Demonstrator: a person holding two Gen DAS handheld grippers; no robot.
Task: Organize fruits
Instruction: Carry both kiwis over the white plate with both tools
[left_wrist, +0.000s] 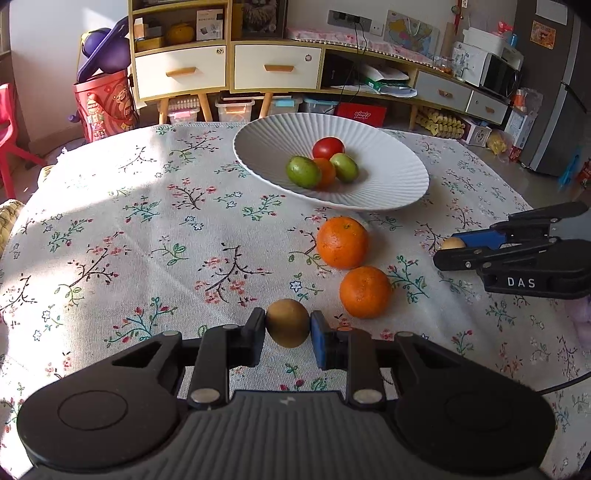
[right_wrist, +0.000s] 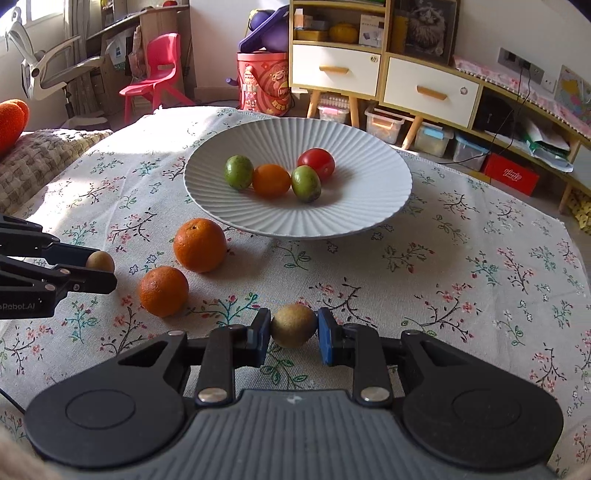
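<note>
My left gripper (left_wrist: 287, 326) is shut on a brown kiwi (left_wrist: 287, 323), low over the floral tablecloth. My right gripper (right_wrist: 294, 326) is shut on a second brown kiwi (right_wrist: 294, 325). Each gripper shows in the other's view, the right gripper (left_wrist: 448, 249) at the right edge and the left gripper (right_wrist: 101, 267) at the left edge. Two oranges (left_wrist: 342, 242) (left_wrist: 365, 291) lie on the cloth between the grippers; they also show in the right wrist view (right_wrist: 200, 244) (right_wrist: 163, 291). A white ribbed plate (left_wrist: 391, 192) (right_wrist: 354, 218) behind them holds two green fruits, a small orange and a red tomato.
The table's far edge runs just behind the plate. Beyond it stand white-and-wood cabinets (left_wrist: 229, 66), a red bin (left_wrist: 105, 103) and a pink chair (right_wrist: 159, 81). A woven cushion (right_wrist: 40, 158) lies off the table's left side.
</note>
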